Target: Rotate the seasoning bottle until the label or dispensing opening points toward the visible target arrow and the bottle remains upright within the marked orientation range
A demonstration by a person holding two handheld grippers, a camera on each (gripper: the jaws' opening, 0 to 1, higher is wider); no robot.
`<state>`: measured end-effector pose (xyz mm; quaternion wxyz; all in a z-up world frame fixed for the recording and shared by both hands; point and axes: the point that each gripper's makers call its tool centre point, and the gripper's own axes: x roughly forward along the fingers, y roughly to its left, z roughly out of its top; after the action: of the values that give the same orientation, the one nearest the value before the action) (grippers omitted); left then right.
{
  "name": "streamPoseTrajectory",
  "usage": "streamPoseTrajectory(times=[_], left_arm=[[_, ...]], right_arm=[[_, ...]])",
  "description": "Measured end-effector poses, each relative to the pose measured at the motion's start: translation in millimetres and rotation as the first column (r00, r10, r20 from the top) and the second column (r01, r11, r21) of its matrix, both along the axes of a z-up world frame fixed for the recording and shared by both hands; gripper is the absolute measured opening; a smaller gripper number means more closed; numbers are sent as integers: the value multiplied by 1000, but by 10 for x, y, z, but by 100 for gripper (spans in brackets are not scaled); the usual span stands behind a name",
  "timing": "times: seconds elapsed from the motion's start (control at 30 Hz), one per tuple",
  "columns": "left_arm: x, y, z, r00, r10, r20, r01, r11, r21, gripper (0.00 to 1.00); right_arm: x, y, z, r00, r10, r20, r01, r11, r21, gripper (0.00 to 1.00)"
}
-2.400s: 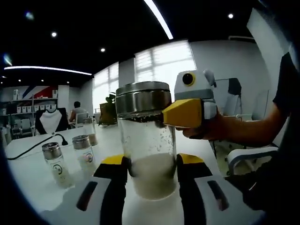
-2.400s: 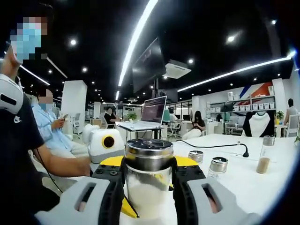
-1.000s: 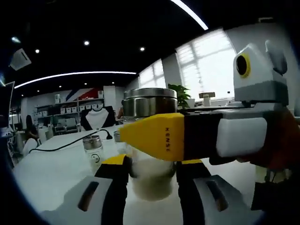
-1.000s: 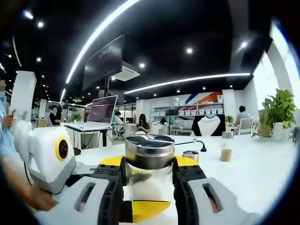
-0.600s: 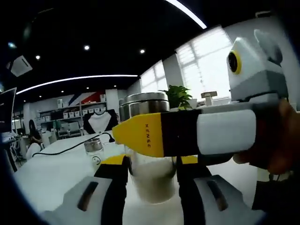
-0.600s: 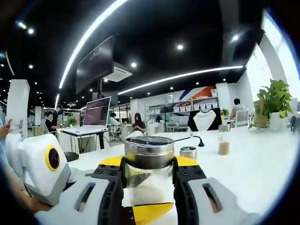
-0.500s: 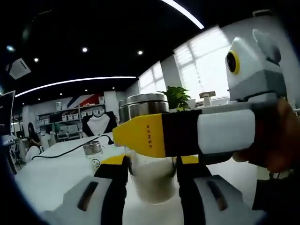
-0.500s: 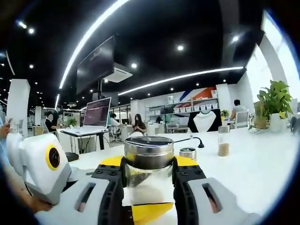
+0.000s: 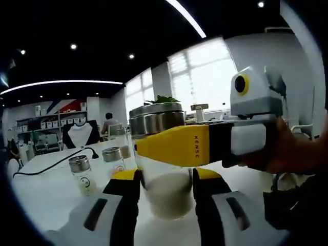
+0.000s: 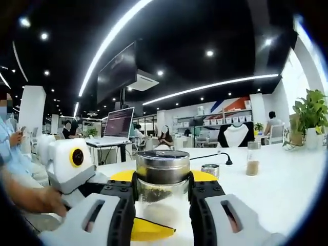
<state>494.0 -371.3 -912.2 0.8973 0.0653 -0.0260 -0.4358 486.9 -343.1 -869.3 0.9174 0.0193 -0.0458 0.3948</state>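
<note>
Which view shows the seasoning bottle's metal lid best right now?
The right gripper view: the seasoning bottle's lid sits centred and unobstructed between its jaws. In the left gripper view the right hand-held gripper crosses the bottle just below the lid.

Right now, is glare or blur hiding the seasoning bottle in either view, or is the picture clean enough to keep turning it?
Left gripper view: the windows are blown out white, and the right gripper crosses the seasoning bottle, hiding its middle. Right gripper view: the bottle's steel cap is sharp, the glass below hazy; the ceiling strip light bends with fisheye distortion. No label visible.
</note>
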Motion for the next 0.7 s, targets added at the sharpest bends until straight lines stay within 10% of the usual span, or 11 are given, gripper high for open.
streamPoseTrajectory(times=[0.7], left_arm=[[-325, -122, -10, 954, -294, -57, 287, 952, -107, 46]], right_arm=[[-400, 99, 56, 959, 272, 81, -273, 962, -2, 37]])
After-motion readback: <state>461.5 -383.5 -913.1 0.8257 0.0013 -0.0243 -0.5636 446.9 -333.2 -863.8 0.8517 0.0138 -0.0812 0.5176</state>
